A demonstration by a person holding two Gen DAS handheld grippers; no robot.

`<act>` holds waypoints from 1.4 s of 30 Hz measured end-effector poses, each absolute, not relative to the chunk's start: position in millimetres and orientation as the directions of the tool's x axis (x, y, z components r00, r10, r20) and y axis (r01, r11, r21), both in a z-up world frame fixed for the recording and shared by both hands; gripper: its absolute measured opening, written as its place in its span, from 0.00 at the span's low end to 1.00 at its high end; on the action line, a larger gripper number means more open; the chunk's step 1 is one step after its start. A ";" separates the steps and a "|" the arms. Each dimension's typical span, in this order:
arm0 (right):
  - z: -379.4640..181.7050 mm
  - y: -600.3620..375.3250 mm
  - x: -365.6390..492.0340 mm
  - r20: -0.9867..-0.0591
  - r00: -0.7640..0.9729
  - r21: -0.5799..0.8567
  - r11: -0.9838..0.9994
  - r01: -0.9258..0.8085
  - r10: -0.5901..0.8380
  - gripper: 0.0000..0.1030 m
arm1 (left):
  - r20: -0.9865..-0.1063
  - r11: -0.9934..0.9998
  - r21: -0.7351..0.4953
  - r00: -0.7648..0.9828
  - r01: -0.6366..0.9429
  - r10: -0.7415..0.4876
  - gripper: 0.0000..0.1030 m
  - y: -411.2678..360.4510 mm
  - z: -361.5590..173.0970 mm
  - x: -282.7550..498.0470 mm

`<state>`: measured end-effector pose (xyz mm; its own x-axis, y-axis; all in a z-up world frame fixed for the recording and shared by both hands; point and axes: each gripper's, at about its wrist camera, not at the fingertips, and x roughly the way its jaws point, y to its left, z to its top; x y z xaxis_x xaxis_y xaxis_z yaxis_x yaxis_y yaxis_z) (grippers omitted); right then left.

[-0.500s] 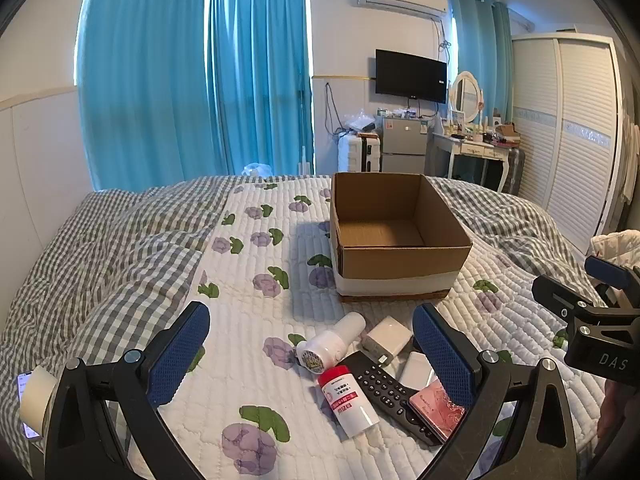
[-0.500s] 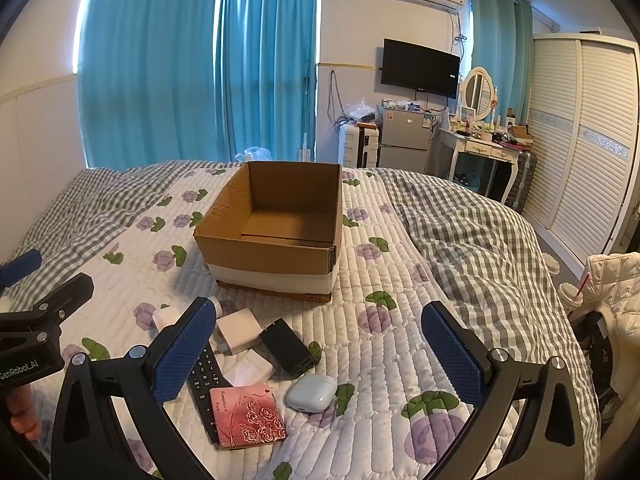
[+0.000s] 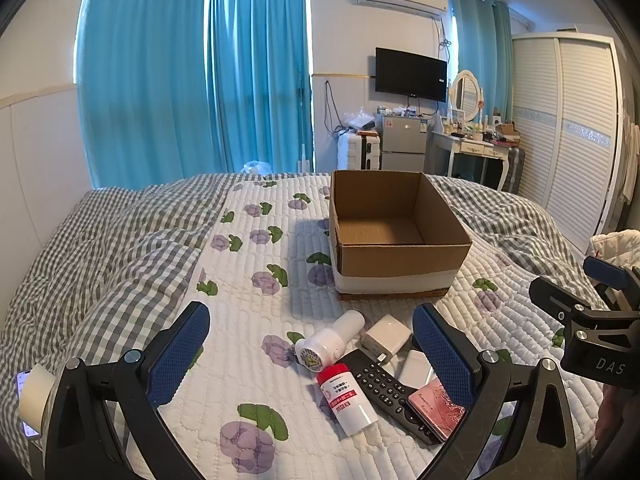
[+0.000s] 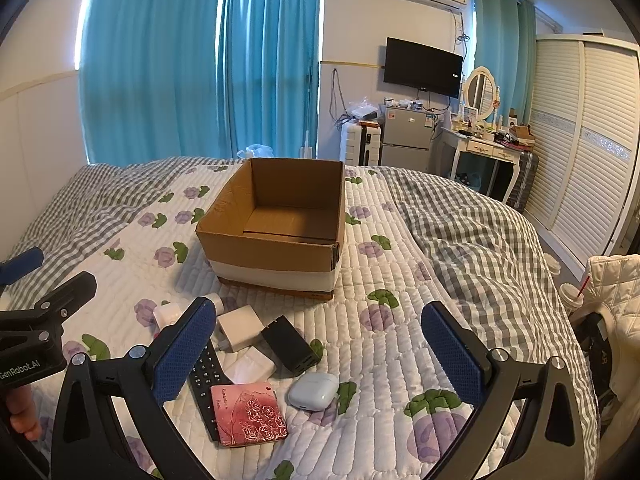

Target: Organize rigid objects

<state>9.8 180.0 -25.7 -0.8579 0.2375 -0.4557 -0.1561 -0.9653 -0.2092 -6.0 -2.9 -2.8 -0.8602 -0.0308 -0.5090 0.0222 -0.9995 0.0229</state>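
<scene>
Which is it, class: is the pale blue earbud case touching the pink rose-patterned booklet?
Apart. The right wrist view shows white quilt between the pale blue earbud case and the pink rose-patterned booklet.

Cardboard box [image 3: 396, 240] on bed [image 3: 248, 304], mid-mattress, open top up. Cluster of small things on quilt just before box. Bottle [image 3: 352, 398] lying at cluster's left, remote [image 3: 384, 392] touching its right side, booklet [image 4: 248, 414] over remote's near end. Charger cube [image 4: 240, 326] behind remote, power bank [image 4: 290, 344] right of cube, earbud case [image 4: 312, 391] nearer, right of booklet. Tape roll [image 3: 34, 394] far left, at bed edge.
</scene>
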 end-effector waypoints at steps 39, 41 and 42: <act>-93.7 220.1 -41.1 -0.681 -0.700 -0.199 -0.974 -0.106 0.215 1.00 | -0.876 -0.995 0.096 -0.476 -0.013 -0.078 0.73 22.5 -131.3 -78.2; -98.1 220.4 -43.1 -0.693 -0.690 -0.195 -0.975 -0.103 0.212 1.00 | -0.880 -0.994 0.106 -0.468 -0.026 -0.081 0.70 26.3 -137.5 -79.0; -100.0 219.8 -44.0 -0.699 -0.684 -0.193 -0.976 -0.098 0.207 1.00 | -0.880 -0.994 0.102 -0.470 -0.038 -0.072 0.64 28.1 -139.5 -78.6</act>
